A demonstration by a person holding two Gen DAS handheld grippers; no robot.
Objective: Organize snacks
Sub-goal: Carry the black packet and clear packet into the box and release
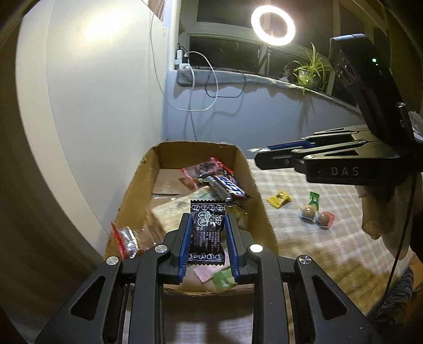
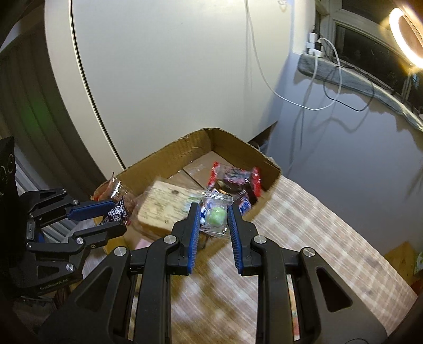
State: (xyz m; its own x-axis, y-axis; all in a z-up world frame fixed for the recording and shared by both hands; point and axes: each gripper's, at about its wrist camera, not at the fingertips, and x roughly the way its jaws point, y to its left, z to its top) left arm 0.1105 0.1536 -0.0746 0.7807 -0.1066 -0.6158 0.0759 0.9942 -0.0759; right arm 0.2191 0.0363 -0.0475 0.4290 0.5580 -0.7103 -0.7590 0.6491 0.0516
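My left gripper (image 1: pixel 207 221) is shut on a black snack packet (image 1: pixel 207 232) with white print, held above the near end of the open cardboard box (image 1: pixel 137 195). The same left gripper (image 2: pixel 120 215) and its black packet (image 2: pixel 117 211) show at the left of the right wrist view. My right gripper (image 2: pixel 212 211) is shut on a clear packet with a green ball candy (image 2: pixel 216 214), near the box's (image 2: pixel 185 144) right rim. The right gripper (image 1: pixel 260 153) also reaches in from the right of the left wrist view. Inside the box lie a chocolate bar (image 1: pixel 227 186), a red-edged wrapper (image 1: pixel 208 169) and a pale block (image 2: pixel 164 203).
On the checked tablecloth (image 1: pixel 304 238) right of the box lie a yellow packet (image 1: pixel 278 199), a small green packet (image 1: pixel 314 198) and two round wrapped sweets (image 1: pixel 316 215). A white curved panel (image 1: pixel 92 105) stands left of the box. Cables (image 1: pixel 201 87), a ring light (image 1: pixel 272 25) and a plant (image 1: pixel 309 70) are behind.
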